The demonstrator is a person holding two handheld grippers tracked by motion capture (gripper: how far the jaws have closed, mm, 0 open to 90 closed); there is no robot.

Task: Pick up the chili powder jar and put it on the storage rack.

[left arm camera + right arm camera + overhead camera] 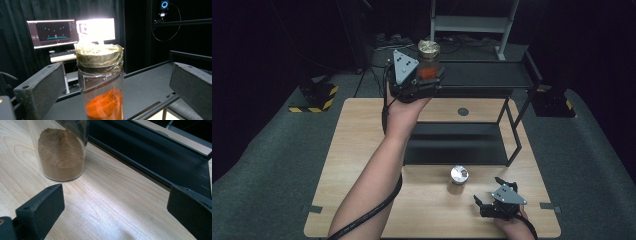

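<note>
A glass jar of orange-red powder (429,67) with a taped gold lid (99,56) is at the left end of the black rack's top shelf (484,75). My left gripper (428,80) is raised around it and open. In the left gripper view the jar (103,100) sits between the jaws with a gap on each side, and its base is out of frame. A second jar with a silver lid (459,175) holds brown powder (61,152) and stands on the wooden table (362,150). My right gripper (488,190) rests open on the table, just near-right of it.
The rack's lower shelf (452,142) lies low over the table behind the brown jar, and its front edge (140,167) is close to my right gripper (116,195). Monitors (53,32) glow beyond the rack. A round dark mark (463,111) is on the far tabletop.
</note>
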